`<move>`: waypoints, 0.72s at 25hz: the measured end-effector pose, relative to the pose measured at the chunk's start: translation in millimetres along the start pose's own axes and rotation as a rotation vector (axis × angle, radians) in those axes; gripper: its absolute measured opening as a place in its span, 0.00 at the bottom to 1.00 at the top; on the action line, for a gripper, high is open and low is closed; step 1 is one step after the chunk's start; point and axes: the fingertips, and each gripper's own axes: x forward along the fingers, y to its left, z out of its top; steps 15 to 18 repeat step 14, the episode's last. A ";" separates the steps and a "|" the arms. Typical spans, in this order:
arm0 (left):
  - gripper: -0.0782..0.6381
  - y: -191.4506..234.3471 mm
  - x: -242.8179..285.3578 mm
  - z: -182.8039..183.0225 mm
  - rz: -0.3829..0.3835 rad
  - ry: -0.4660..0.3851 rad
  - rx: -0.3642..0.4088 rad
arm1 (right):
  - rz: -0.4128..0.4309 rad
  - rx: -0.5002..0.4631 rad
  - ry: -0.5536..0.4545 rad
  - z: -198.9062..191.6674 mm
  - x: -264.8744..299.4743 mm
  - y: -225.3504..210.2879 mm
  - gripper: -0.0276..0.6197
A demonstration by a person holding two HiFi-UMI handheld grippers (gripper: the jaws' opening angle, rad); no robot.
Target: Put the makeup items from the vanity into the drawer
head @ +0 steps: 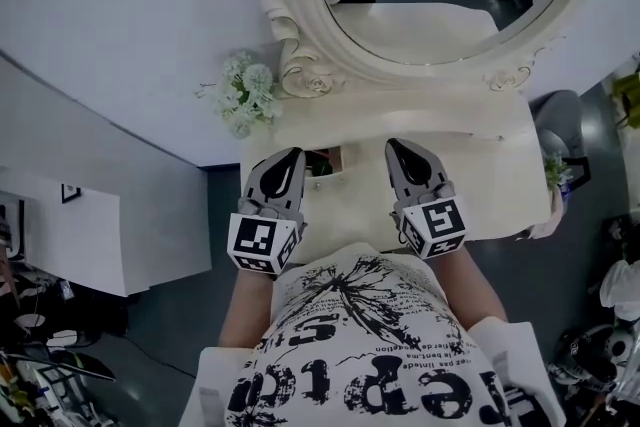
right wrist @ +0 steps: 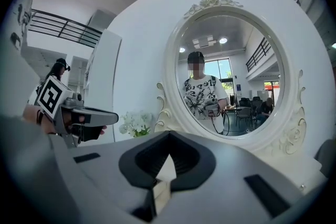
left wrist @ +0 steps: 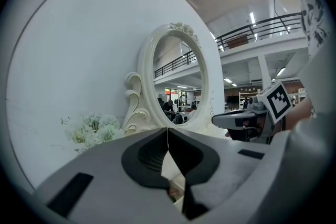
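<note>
Makeup items: too small to make out; likely in the dark drawer opening (head: 322, 162) at the front of the vanity surface (head: 450, 130). Expect them light, hard and slippery, so grip mid-body.
Left hand-held gripper (head: 296, 155), right hand-held gripper (head: 394, 147): both clenched, empty.
Clearance: the mirror frame (head: 300, 65) and flowers (head: 245, 93) crowd your left rear.

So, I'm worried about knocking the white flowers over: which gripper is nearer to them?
Left. The left gripper sits below and right of the white flowers in the head view; the right gripper is farther right, beyond it.
</note>
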 end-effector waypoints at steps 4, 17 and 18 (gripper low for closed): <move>0.14 -0.3 0.7 -1.8 0.010 0.004 -0.003 | 0.013 0.005 0.011 -3.4 0.6 0.6 0.07; 0.14 -0.6 4.7 -4.2 0.009 0.006 -0.006 | 0.022 0.002 0.013 -4.9 5.1 1.1 0.07; 0.14 -0.6 4.7 -4.2 0.009 0.006 -0.006 | 0.022 0.002 0.013 -4.9 5.1 1.1 0.07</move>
